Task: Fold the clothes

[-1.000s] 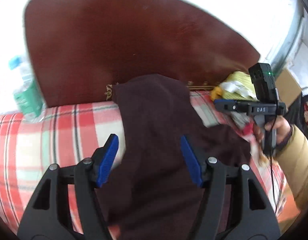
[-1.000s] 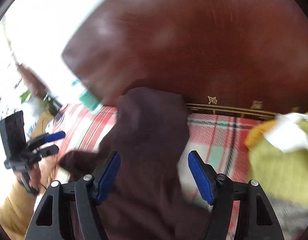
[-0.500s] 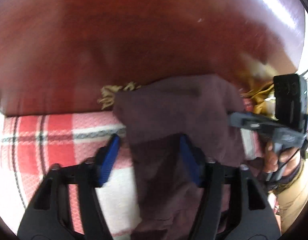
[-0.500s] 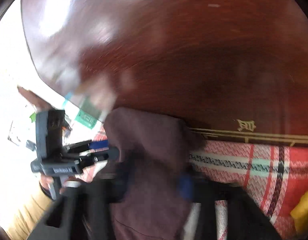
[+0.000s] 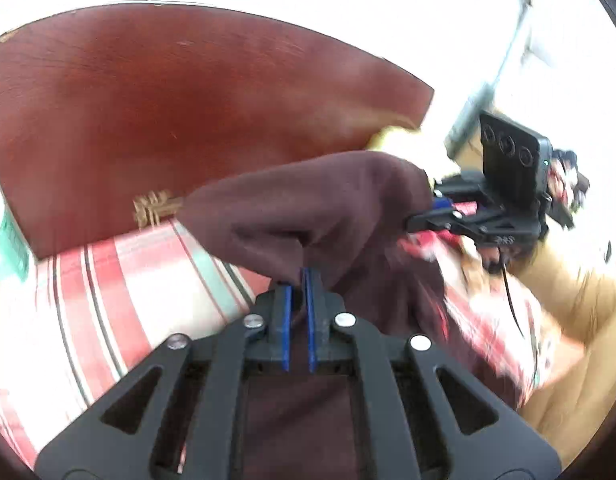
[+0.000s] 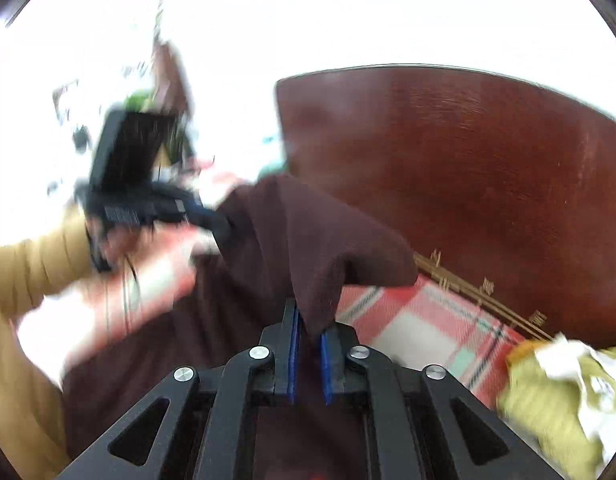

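Note:
A dark maroon garment [image 5: 315, 208] hangs lifted over a red and white plaid bed cover [image 5: 120, 292]. My left gripper [image 5: 298, 280] is shut on one top edge of the garment. My right gripper [image 6: 308, 324] is shut on the other top edge of the garment [image 6: 308, 240]. The cloth stretches between the two grippers and drapes down toward me. The right gripper shows at the right of the left wrist view [image 5: 443, 210], and the left gripper shows at the left of the right wrist view [image 6: 200, 212]. Both views are motion-blurred.
A dark red wooden headboard [image 5: 168, 112] stands behind the bed. A yellow-green cloth pile [image 6: 563, 396] lies at the right on the plaid cover [image 6: 411, 328]. A green-labelled bottle [image 5: 4, 240] sits at the far left.
Both grippers were open over the flat garment. They have closed on its far edge and lifted it up off the bed, pulling back from the headboard.

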`<state>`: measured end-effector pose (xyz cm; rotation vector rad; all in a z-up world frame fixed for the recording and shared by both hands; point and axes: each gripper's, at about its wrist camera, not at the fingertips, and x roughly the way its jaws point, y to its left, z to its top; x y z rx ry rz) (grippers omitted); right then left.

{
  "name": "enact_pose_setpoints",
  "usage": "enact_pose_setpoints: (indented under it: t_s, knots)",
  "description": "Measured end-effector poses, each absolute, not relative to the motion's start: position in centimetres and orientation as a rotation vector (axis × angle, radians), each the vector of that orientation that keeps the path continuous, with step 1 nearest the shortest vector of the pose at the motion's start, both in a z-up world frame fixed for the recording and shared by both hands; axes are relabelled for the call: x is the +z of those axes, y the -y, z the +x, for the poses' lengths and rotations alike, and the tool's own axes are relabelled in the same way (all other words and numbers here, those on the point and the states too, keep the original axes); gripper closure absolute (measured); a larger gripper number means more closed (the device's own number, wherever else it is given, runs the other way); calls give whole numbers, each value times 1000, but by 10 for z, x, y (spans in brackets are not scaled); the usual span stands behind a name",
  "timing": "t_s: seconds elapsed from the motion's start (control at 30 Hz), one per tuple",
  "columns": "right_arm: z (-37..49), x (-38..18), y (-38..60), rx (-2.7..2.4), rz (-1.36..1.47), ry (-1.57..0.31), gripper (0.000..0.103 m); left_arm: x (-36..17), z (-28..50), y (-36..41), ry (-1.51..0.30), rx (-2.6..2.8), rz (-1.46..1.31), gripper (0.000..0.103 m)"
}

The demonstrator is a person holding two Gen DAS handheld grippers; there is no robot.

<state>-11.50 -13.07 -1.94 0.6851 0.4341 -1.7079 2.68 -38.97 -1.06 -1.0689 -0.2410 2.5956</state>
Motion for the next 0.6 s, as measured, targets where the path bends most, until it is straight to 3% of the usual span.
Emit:
enact_pose_setpoints:
  t_s: [0.17,0.37,0.43,0.5,0.6]
  knots:
    - [-57,-73,113,-1669,808,-702,63,-54,86,351,77,2569,-1267,94]
    - [-38,-74,81,-1653,865,-628,54,-64,126,338,101,2563,-1331,82]
    - [-43,-65,73,-1682,851,-569,50,-56,132,341,127,2582,-1281,65]
    - [-42,-63,82,-1677,837,-502,42,-43,134,344,171,2605,-1200,56]
    - [-33,-64,99,-1661,813,-490,40,-39,124,337,188,2610,-1163,43]
